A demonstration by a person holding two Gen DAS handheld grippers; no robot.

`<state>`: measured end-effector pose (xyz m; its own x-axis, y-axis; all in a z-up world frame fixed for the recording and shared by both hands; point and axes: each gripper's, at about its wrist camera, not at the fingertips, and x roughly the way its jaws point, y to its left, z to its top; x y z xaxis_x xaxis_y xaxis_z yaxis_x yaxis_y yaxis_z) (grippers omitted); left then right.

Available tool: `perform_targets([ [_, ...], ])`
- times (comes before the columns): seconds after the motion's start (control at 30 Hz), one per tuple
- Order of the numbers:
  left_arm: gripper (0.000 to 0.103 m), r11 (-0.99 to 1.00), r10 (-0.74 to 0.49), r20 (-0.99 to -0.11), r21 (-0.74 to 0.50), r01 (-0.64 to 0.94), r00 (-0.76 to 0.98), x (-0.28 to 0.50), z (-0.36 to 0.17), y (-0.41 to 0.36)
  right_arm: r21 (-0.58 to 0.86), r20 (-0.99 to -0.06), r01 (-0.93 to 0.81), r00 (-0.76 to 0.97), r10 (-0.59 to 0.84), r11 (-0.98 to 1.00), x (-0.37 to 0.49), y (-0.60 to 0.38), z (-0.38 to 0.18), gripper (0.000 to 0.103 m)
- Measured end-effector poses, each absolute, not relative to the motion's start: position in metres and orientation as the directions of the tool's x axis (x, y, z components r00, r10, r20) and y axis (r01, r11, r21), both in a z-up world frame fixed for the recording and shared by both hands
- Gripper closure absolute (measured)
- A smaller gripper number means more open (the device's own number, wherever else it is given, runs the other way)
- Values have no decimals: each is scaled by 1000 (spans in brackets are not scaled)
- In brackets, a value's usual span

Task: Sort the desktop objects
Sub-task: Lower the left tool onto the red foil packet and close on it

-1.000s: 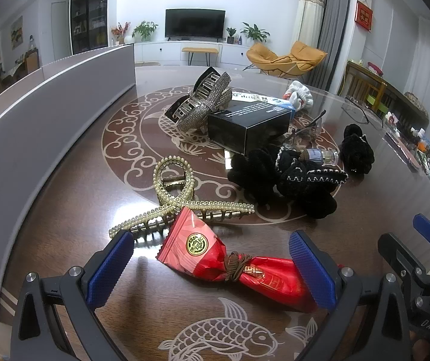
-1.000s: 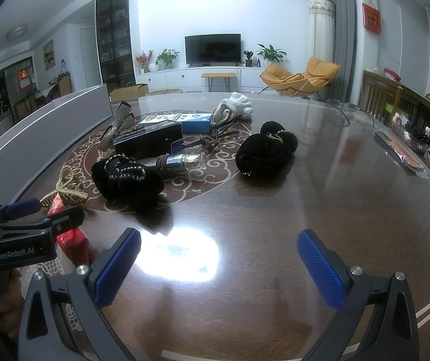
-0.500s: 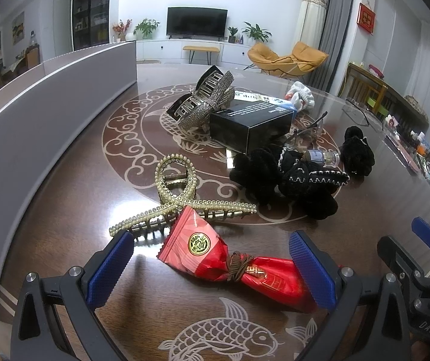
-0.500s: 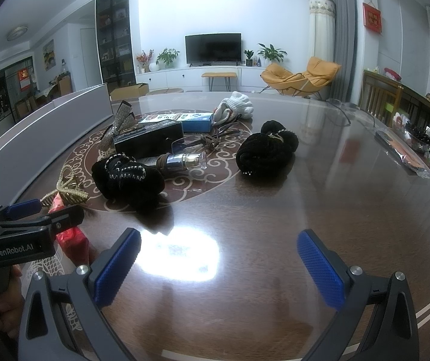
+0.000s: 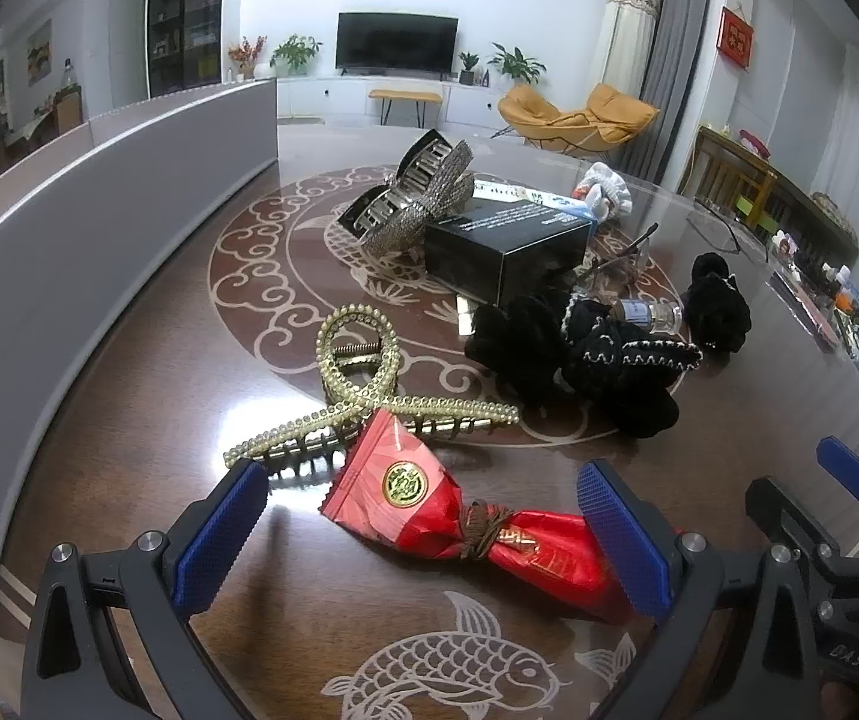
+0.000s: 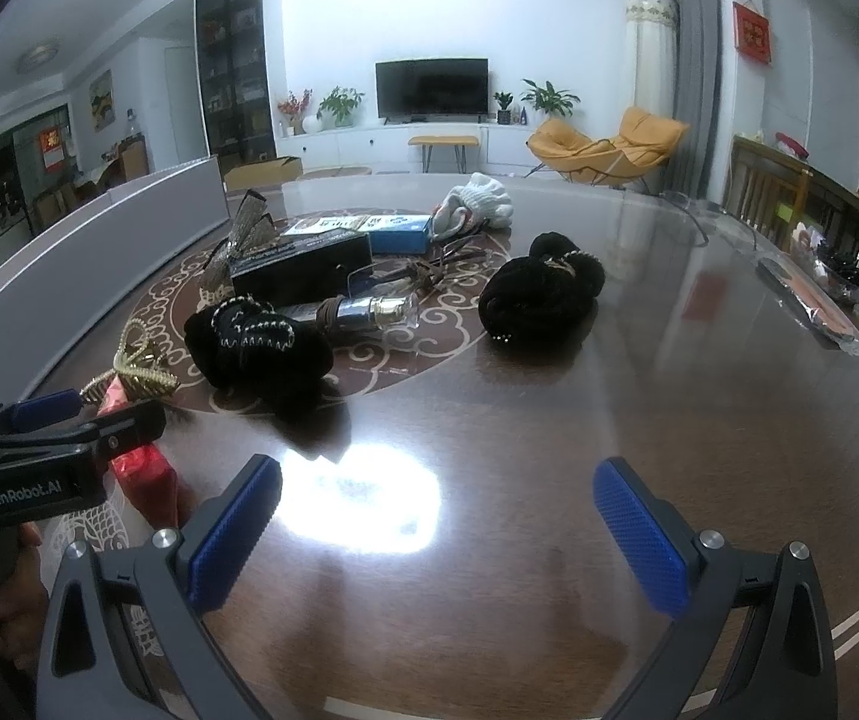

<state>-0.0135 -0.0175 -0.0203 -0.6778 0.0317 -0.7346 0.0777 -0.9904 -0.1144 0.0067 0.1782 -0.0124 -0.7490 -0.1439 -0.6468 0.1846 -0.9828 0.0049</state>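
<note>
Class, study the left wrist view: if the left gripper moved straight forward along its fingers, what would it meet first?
Probably the red candy pouch, lying between the open left gripper fingers; the gold pearl hair claw lies just beyond.

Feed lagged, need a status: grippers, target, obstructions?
Left gripper open, straddling red candy packet. Right gripper open over bare table. Gold hair claw touches the packet's far end.
</note>
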Motion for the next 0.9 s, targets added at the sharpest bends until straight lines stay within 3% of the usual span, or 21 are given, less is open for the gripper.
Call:
perform_targets([
  [0.27, 0, -999, -26, -744, 2, 36, -668, 8, -17, -23, 37, -693, 216, -698, -180, -976, -2, 181, -15, 0],
  [0.47, 0, -994, 29, -756, -93, 63, -654, 15, -10, -40, 35, -721, 215, -671, -174, -976, -9, 179, -19, 0],
  [0.9, 0, -1000, -23, -837, 29, -2, -547, -2, -29, -8, -2, -749, 208, -648, -136, -978, -15, 173, -24, 0],
])
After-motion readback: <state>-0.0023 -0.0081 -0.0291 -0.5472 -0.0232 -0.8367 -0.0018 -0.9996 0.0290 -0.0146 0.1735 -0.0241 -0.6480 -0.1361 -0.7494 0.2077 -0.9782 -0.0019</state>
